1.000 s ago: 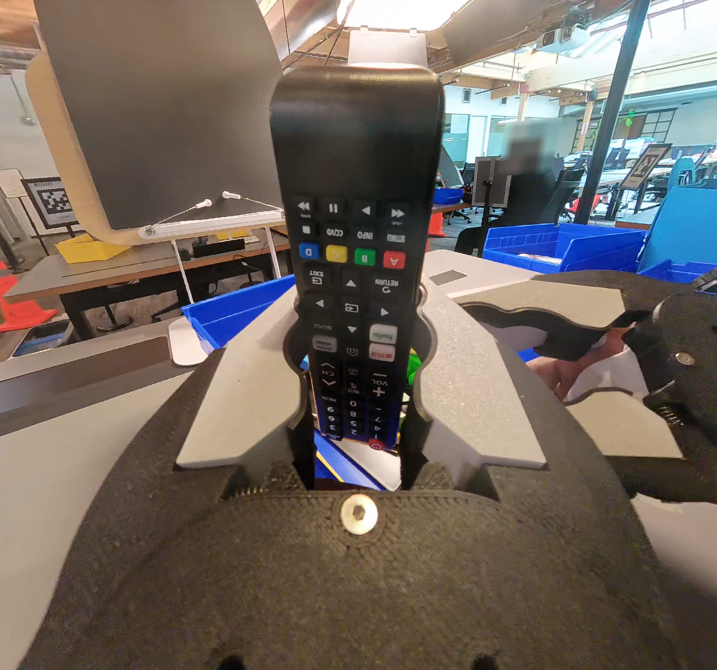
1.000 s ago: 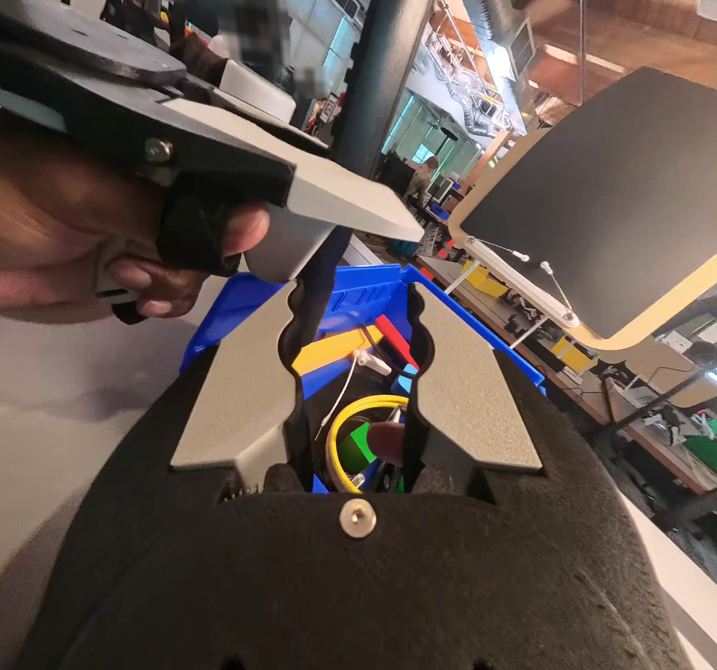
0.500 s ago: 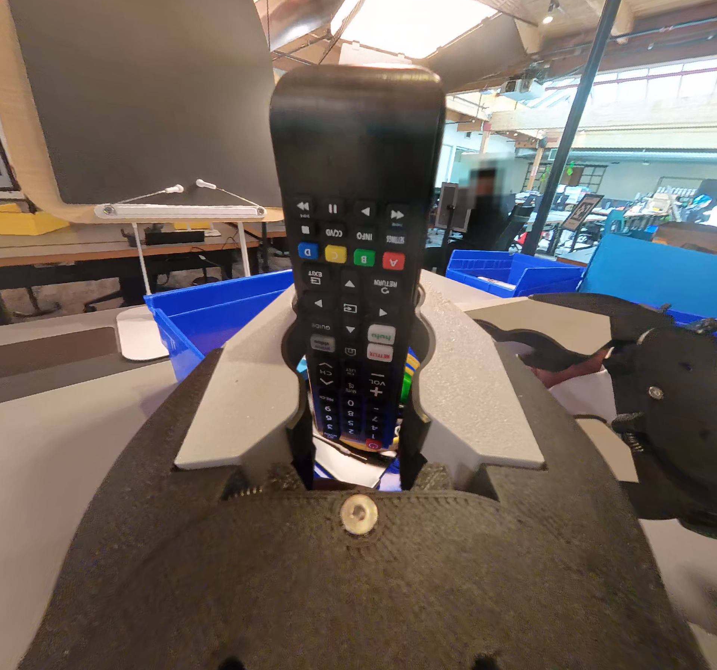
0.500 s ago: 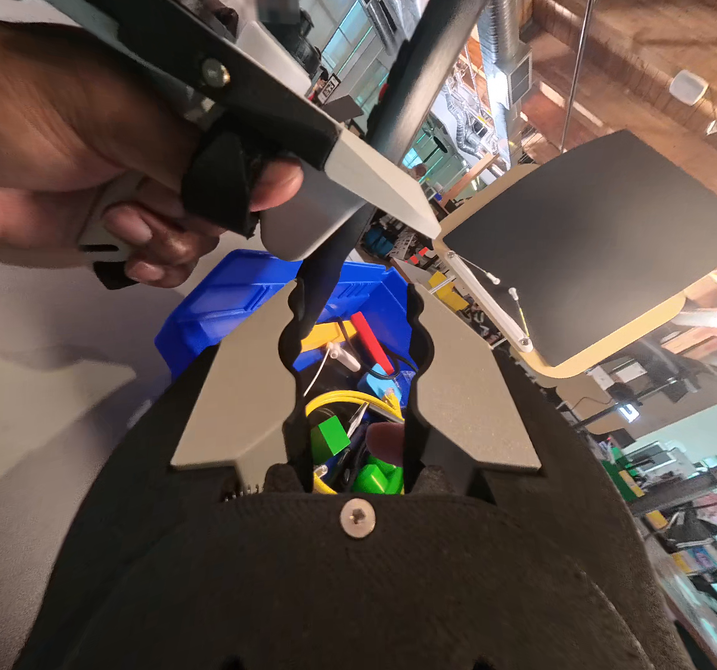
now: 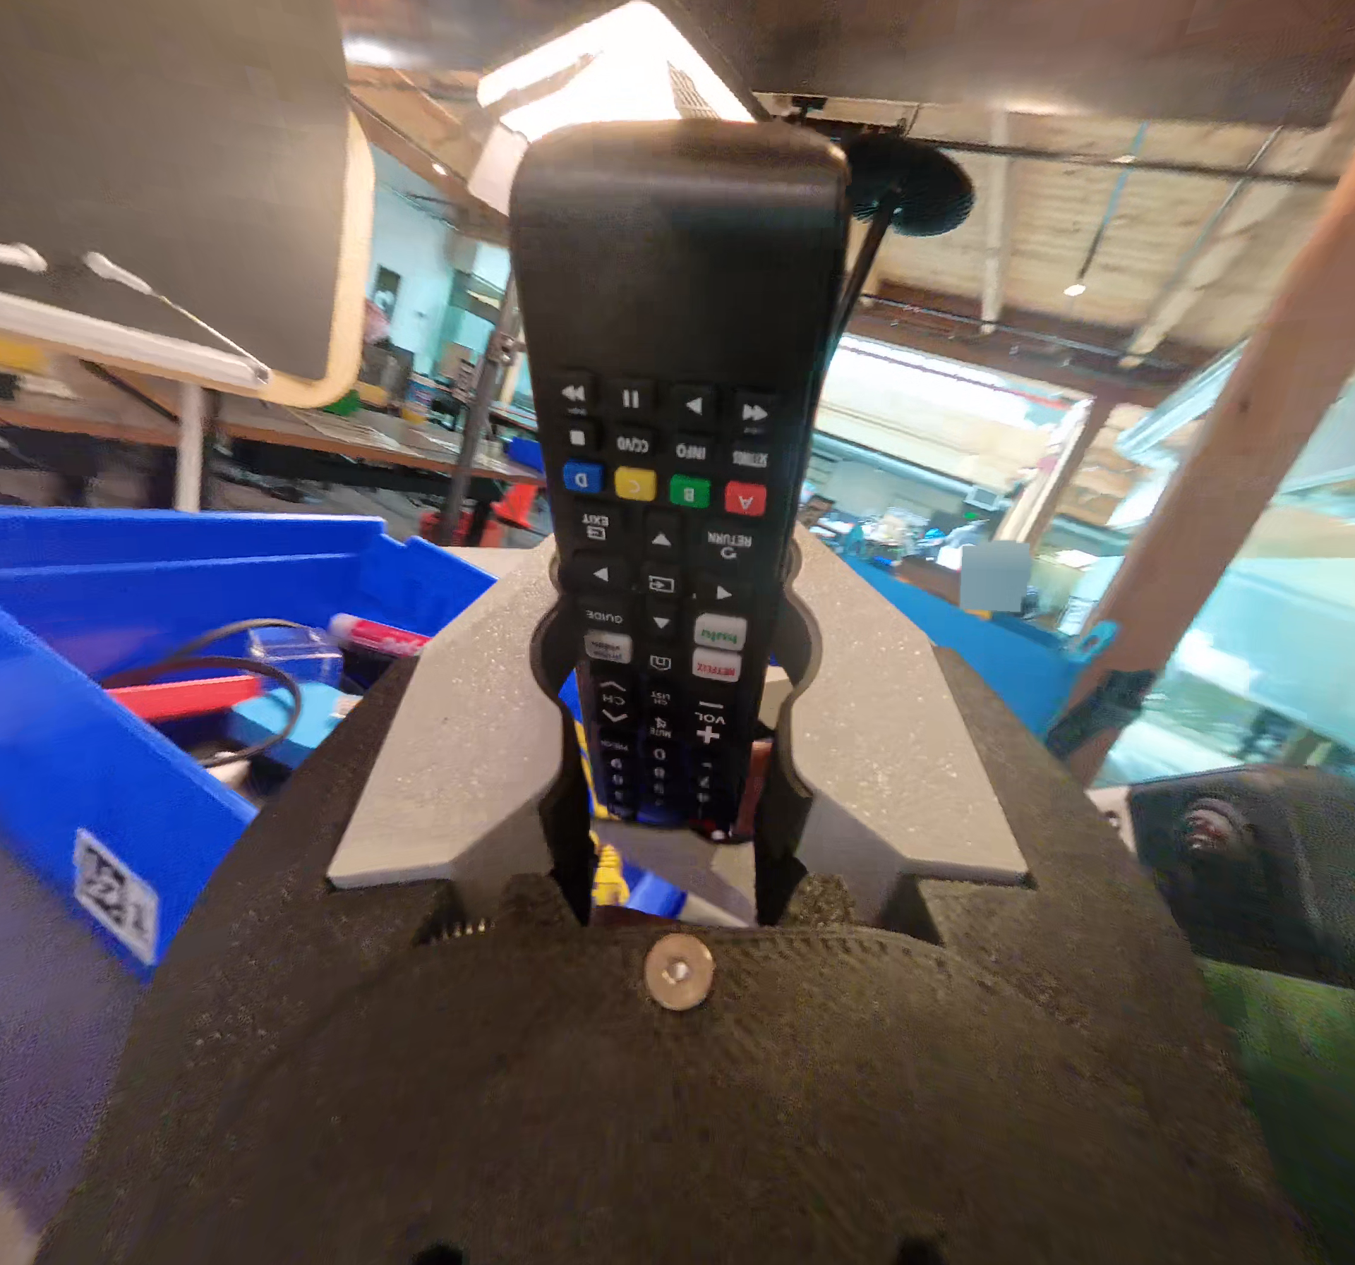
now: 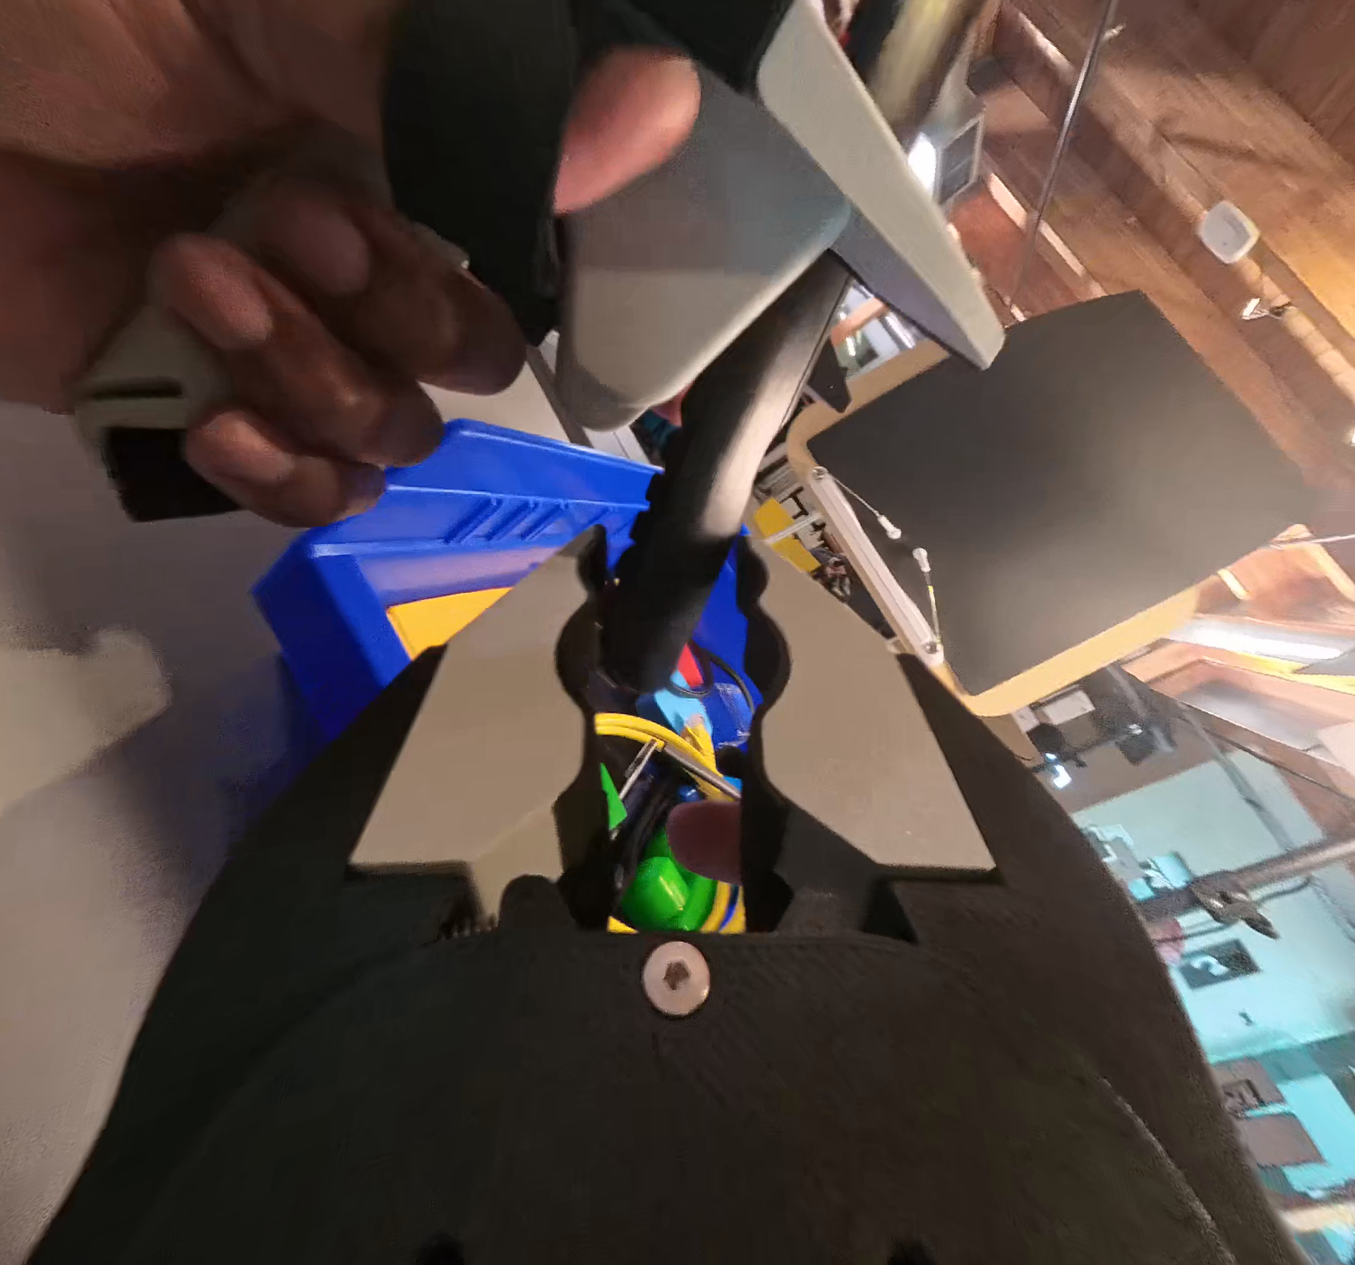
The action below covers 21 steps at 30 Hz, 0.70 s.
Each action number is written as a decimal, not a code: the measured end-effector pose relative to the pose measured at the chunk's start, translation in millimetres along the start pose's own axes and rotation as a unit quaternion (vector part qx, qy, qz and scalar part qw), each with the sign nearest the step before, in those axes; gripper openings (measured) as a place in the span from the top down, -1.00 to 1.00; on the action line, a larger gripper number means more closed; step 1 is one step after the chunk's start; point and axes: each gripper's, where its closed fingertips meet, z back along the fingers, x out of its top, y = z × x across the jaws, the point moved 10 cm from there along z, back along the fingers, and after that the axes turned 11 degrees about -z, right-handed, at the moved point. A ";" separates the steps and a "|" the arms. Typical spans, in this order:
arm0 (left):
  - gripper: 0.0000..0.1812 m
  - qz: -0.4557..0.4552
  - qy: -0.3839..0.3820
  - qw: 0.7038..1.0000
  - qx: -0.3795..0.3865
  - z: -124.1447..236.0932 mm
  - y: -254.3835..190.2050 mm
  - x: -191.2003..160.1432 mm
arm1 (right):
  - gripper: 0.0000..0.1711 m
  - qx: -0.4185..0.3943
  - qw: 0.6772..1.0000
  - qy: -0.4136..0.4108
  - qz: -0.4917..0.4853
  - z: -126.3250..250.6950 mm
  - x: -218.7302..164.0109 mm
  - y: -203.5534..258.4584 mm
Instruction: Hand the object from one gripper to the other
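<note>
One black remote (image 5: 678, 467) shows, and two grippers: the left gripper (image 5: 674, 651), its fingers pressed on the remote's sides, and the right gripper (image 6: 671, 632), its fingers apart with the remote's end between them. One hand (image 6: 242, 218) is in view, holding the left gripper's handle. One blue bin (image 5: 110, 739) sits below, and inside it can be counted one red pen (image 5: 183, 696), one yellow cable (image 6: 660, 731) and one green block (image 6: 656, 889); the rest of its contents are too jumbled to count.

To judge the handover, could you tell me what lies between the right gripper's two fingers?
The right wrist view shows one end of the black remote between the fingertips of the open right gripper, not yet clamped; deeper, only the blue bin's clutter.
</note>
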 end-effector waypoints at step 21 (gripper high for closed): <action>-0.05 -0.656 0.105 0.725 0.180 4.0 -18.7 8.7 | 0.72 -0.211 0.937 0.024 0.276 14.1 -11.3 -46.8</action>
